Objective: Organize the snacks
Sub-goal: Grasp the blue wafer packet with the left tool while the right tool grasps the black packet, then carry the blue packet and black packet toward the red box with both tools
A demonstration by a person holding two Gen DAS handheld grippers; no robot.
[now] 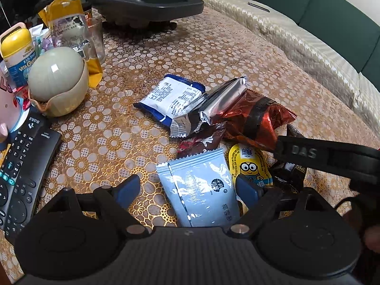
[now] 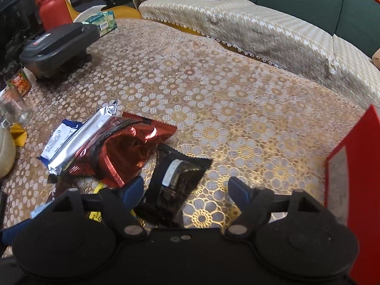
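Observation:
A pile of snack packets lies on the floral tablecloth. In the left wrist view my left gripper (image 1: 187, 190) is open, its fingers on either side of a light blue packet (image 1: 201, 190). Beyond it lie a yellow Minions pouch (image 1: 249, 163), a dark brown packet (image 1: 201, 142), a red foil bag (image 1: 256, 116), a silver packet (image 1: 213, 104) and a blue-white packet (image 1: 171, 97). In the right wrist view my right gripper (image 2: 187, 190) is open over a black packet (image 2: 175, 185). The red foil bag (image 2: 123, 152), silver packet (image 2: 80, 137) and blue-white packet (image 2: 59, 137) lie to its left.
A red box (image 2: 356, 166) stands at the right. Remotes (image 1: 21, 166), an egg-shaped holder (image 1: 57, 83), a vitamin bottle (image 1: 17, 54), a glass (image 1: 95, 40) and a black appliance (image 1: 147, 2) crowd the left and back. A red flask (image 2: 51, 7) and a tissue box (image 2: 102, 22) stand at the back. A covered sofa (image 2: 261, 28) borders the far edge.

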